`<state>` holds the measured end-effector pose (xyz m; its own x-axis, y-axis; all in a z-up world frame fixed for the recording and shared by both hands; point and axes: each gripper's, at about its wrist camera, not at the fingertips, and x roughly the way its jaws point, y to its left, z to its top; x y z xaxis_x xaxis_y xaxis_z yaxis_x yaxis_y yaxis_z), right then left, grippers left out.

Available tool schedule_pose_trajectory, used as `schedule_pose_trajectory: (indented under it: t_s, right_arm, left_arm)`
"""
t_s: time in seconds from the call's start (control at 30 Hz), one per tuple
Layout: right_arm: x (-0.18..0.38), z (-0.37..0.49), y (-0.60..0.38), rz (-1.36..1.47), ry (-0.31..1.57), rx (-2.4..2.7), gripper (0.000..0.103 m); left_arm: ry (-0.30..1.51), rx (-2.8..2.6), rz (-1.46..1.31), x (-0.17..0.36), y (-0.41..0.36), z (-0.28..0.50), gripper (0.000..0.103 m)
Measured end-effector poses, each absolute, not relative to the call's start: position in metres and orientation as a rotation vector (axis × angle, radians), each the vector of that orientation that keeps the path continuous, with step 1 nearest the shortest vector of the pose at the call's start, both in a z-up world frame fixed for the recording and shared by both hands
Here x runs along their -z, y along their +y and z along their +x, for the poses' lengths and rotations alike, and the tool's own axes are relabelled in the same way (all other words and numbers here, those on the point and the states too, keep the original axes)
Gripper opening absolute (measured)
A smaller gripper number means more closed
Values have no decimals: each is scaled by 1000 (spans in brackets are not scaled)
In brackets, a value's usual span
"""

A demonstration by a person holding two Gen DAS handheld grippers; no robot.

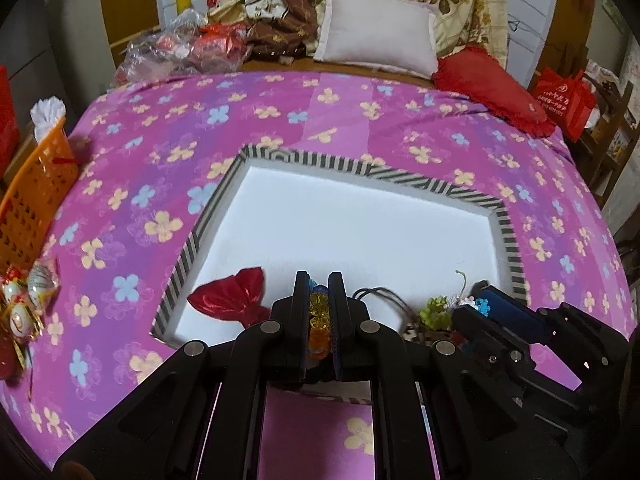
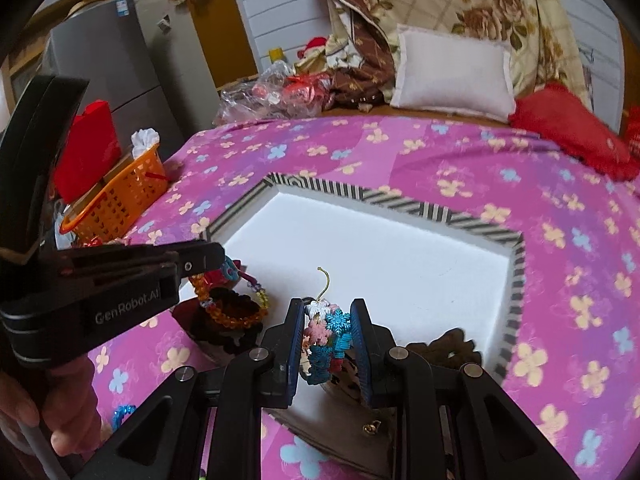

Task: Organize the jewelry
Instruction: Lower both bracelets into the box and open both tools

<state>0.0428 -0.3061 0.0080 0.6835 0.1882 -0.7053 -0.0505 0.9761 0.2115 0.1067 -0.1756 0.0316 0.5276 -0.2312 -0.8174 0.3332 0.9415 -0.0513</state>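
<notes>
My left gripper [image 1: 319,280] is shut on an amber bead bracelet [image 1: 319,320]; the same bracelet [image 2: 232,312] hangs from it in the right wrist view, over a dark heart-shaped box [image 2: 224,328]. My right gripper [image 2: 327,304] is shut on a bracelet of blue, white and pink snowflake charms [image 2: 326,336], held above the near edge of the white foam tray [image 2: 400,256]. The right gripper [image 1: 480,300] also shows at the right of the left wrist view. A red satin pouch [image 1: 232,296] lies on the tray [image 1: 340,224] at its near left.
The striped-rim tray lies on a pink flowered bedspread [image 1: 160,160]. An orange basket [image 1: 32,196] stands at the left edge. Pillows [image 1: 376,28], a red cushion [image 1: 492,88] and plastic bags [image 1: 180,44] lie at the back. A brown box with a clasp [image 2: 360,424] sits below my right gripper.
</notes>
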Motion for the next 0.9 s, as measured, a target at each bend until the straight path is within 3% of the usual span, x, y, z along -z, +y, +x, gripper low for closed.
schedule_pose_trajectory:
  t_s: [0.43, 0.53, 0.67, 0.9]
  right_arm:
    - [29, 37, -325, 213, 899, -74, 23]
    - [25, 28, -325, 201, 883, -56, 43]
    - [15, 13, -327, 192, 857, -46, 44]
    - [1, -12, -316, 177, 823, -58, 45]
  left_arm:
    - [1060, 271, 118, 17, -162, 116, 8]
    - [1073, 270, 110, 21, -160, 115, 10]
    - [1074, 280, 85, 19, -156, 110, 43]
    - [1044, 279, 72, 5, -150, 90, 52]
